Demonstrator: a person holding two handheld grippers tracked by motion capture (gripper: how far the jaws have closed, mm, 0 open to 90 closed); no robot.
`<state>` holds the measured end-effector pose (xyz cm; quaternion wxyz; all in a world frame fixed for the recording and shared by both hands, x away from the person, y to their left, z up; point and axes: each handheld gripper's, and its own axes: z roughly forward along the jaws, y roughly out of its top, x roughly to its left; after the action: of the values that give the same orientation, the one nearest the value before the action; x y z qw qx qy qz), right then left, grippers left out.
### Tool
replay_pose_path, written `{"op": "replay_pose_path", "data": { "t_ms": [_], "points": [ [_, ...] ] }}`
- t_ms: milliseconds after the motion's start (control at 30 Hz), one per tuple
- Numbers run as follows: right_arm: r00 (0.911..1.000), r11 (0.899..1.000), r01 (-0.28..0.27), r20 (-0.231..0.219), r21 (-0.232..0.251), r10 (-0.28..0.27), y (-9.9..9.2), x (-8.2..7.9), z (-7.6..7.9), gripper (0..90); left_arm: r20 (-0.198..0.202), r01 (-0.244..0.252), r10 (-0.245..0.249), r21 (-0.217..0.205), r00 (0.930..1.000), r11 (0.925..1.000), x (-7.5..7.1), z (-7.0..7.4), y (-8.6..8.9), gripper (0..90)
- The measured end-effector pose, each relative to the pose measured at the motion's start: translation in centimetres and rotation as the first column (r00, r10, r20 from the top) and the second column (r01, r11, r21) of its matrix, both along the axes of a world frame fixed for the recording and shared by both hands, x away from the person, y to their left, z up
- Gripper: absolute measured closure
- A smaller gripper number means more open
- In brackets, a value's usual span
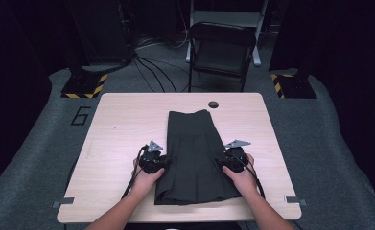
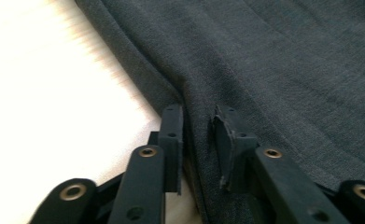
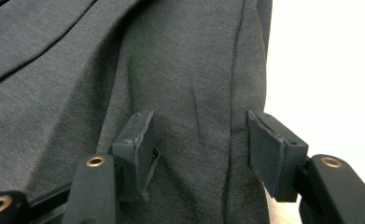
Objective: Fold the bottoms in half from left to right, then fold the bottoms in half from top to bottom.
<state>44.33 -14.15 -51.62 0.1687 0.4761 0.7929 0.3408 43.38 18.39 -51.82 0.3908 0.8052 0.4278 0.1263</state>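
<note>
I am looking down on a pale wooden worktop (image 1: 113, 143) where a dark grey pleated skirt (image 1: 192, 143) is lying flat in the middle, its narrow waistband pointing away from me and its wider hem lying close to the near edge. I am working both side edges of the skirt at once, at about the same height along its length. My left tongs (image 1: 162, 163) are sitting at the left edge of the skirt; in the left gripper view the left tongs (image 2: 198, 140) are partly closed, with a raised ridge of cloth standing between the two jaws, though I cannot tell whether the pads are already pinching it. My right tongs (image 1: 222, 162) are sitting at the right edge; in the right gripper view the right tongs (image 3: 199, 140) are standing wide open over the fabric, gripping nothing, with the skirt's edge just inside the outer jaw. As I judge it, the work is at an early stage: the skirt is laid out smooth and lengthwise but no fold is showing yet. Closing both tongs on the edges and folding the skirt are what is left. A black folding chair (image 1: 222, 48) is standing beyond the worktop.
</note>
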Motion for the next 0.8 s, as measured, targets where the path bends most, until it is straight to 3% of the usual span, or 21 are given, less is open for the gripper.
{"op": "replay_pose_path", "data": {
  "t_ms": [167, 267, 433, 567, 600, 800],
  "points": [
    [0.9993, 0.999, -0.037, 0.001, -0.010, 0.037, 0.2, -0.1, 0.1, 44.6, -0.007, 0.003, -0.003, 0.019, 1.0000, 0.9998, -0.1, 0.3, 0.5, 80.3],
    [0.9988, 0.999, -0.043, -0.023, -0.016, 0.043, 0.8, -0.5, 0.3, 44.5, -0.018, 0.010, -0.009, 0.031, 0.9998, 0.9995, -0.2, 0.4, 0.9, 80.6],
    [0.9958, 0.997, -0.079, -0.049, -0.027, 0.078, 1.4, -0.8, 0.5, 44.5, -0.038, -0.002, 0.002, 0.017, 0.9993, 0.9999, -0.4, 0.6, 1.8, 80.9],
    [0.9911, 0.993, -0.111, -0.079, -0.037, 0.107, 1.9, -1.0, 0.8, 44.6, -0.036, 0.010, -0.008, 0.036, 0.9993, 0.9993, -0.7, 0.7, 2.4, 80.9],
    [0.9919, 0.993, -0.111, -0.066, -0.040, 0.108, 2.0, -0.9, 0.7, 44.6, -0.041, 0.009, -0.008, 0.036, 0.9991, 0.9993, -0.8, 0.7, 2.5, 80.9],
    [0.9899, 0.992, -0.120, -0.081, -0.046, 0.116, 2.6, -1.4, 0.8, 43.5, -0.056, 0.010, -0.008, 0.028, 0.9984, 0.9995, -1.4, 0.8, 3.3, 81.0]
  ]
}}
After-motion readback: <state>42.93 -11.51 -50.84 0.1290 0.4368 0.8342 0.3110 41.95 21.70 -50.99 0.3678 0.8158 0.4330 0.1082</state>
